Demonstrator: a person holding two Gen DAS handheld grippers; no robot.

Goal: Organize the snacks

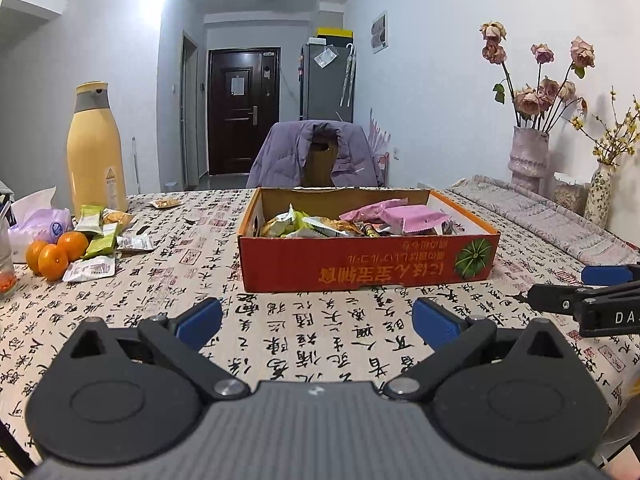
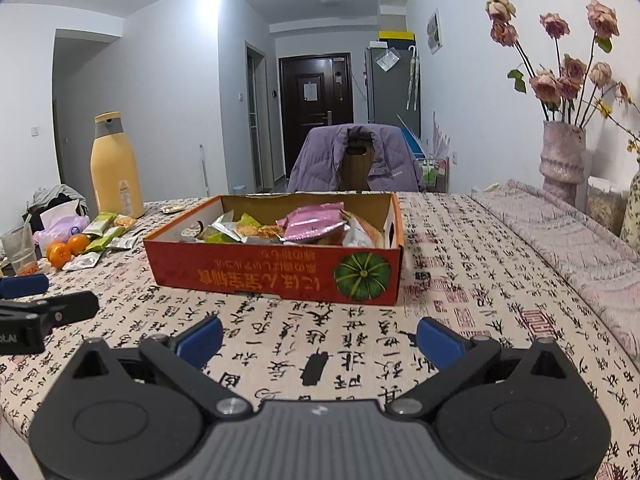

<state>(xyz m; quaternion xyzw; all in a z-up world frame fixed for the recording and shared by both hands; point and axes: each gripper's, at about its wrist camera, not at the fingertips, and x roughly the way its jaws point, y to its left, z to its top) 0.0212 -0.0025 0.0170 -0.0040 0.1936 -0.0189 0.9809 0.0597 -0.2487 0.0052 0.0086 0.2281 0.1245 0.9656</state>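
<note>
1. Both tools hovered low over the table (image 1: 320, 344), side by side, facing the cardboard box (image 1: 360, 268).
2. Left gripper (image 1: 318, 320): jaws spread wide, nothing between the blue pads. Right gripper (image 2: 320, 338): likewise spread and empty.
3. The box already held a heap of packets, pink wrappers (image 1: 404, 216) on top.
4. Loose snack packets (image 1: 102, 240) lay far to the left beside the oranges (image 1: 56, 252) and in front of the yellow bottle (image 1: 96, 148); one more packet (image 1: 165, 203) lay apart, behind them.
5. Key relation: the loose pile lay left and ahead of both tools, the left gripper clearly nearer; the box was straight ahead.
6. Long axes of the green packets seemed to run roughly away from the camera, though distortion made this uncertain.
7. Judgement: the left gripper should reach next.
</note>
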